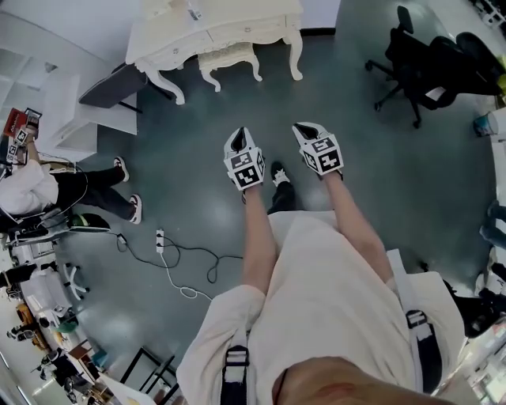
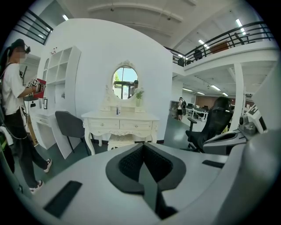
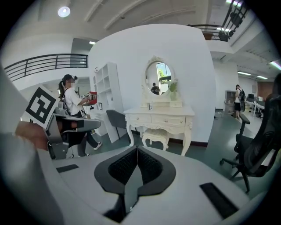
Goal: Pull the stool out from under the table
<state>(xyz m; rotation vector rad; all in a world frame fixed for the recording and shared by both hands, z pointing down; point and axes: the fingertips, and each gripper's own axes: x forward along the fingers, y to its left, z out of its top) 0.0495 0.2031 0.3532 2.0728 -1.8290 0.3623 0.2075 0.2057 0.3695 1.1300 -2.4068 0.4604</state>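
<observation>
Head view: left gripper (image 1: 243, 162) and right gripper (image 1: 319, 150) held out in front, well apart from the stool (image 1: 229, 59) tucked under the table (image 1: 261, 24).

Left gripper view: jaws shut tight, nothing between.

Right gripper view: shut too, nothing held; stool ahead, under the table.

Step now, at a guess: the walk up. Next: get close, open up, grab the seat.

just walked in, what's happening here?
A person with a gripper in each hand faces a cream dressing table from across open floor. The left gripper and right gripper are both shut and empty, held side by side, well short of the table. The stool sits tucked under it, untouched. Another person is off to the left.
</observation>
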